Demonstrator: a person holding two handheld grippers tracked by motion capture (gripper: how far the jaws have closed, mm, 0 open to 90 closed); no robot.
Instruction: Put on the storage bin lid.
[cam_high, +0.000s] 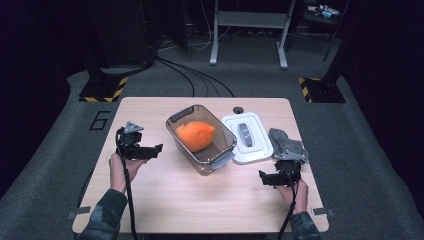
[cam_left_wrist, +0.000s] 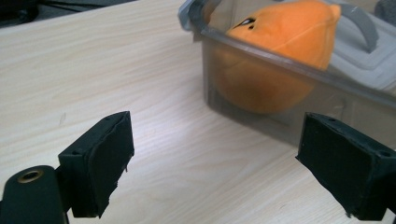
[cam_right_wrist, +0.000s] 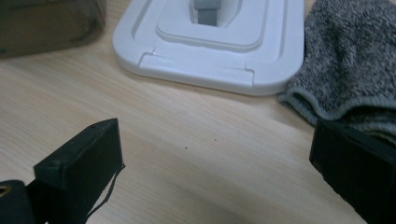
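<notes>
A white lid (cam_high: 247, 137) and a grey cloth (cam_high: 286, 145) are laid right of a clear bin (cam_high: 201, 138), mid-desk. An orange plush toy (cam_high: 195, 135) is held inside it. Both the left gripper (cam_high: 150, 151) and right gripper (cam_high: 268, 178) are seen with jaws released, empty, over the pale wooden desk (cam_high: 200, 205), which is surrounded by grey carpet.

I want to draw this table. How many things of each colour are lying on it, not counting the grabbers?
Orange: 1, the plush toy in the box.
See-through grey: 1, the box.
White: 1, the lid.
Grey: 1, the knitted cloth.
Total: 4.
</notes>
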